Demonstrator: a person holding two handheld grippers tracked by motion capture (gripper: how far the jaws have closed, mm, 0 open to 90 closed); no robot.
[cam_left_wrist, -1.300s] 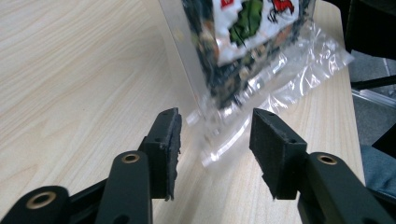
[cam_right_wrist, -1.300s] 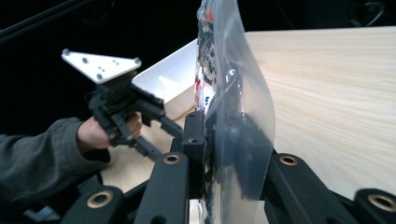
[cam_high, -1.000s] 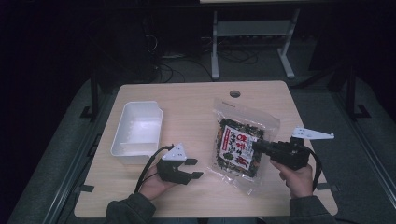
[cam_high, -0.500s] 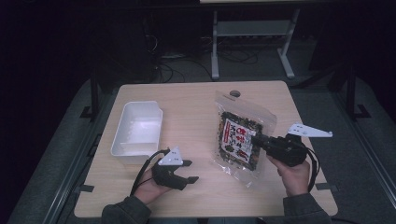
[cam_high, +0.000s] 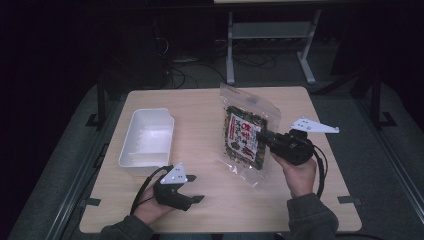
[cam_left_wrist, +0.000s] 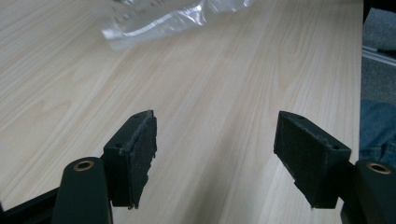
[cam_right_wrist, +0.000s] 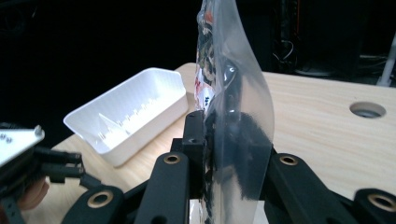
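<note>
A clear plastic snack bag (cam_high: 245, 132) with a dark printed label hangs lifted above the table's right half. My right gripper (cam_high: 262, 137) is shut on its right edge. In the right gripper view the bag (cam_right_wrist: 229, 79) stands on edge, pinched between the two black jaws. My left gripper (cam_high: 196, 188) rests near the front left of the table, open, with nothing between its pads (cam_left_wrist: 140, 149). The bag's clear bottom edge (cam_left_wrist: 154, 21) lies beyond it on the wood. A white plastic bin (cam_high: 147, 137) sits empty at the left.
The wooden table (cam_high: 200, 115) has a round cable hole near its back edge, partly behind the bag. The white bin (cam_right_wrist: 130, 112) lies left of the bag in the right gripper view. A metal stand (cam_high: 270, 35) and cables are on the dark floor behind.
The right gripper has raised the bag and tipped it more upright, carrying it slightly back. The left gripper has shifted a little nearer the front edge, still open.
</note>
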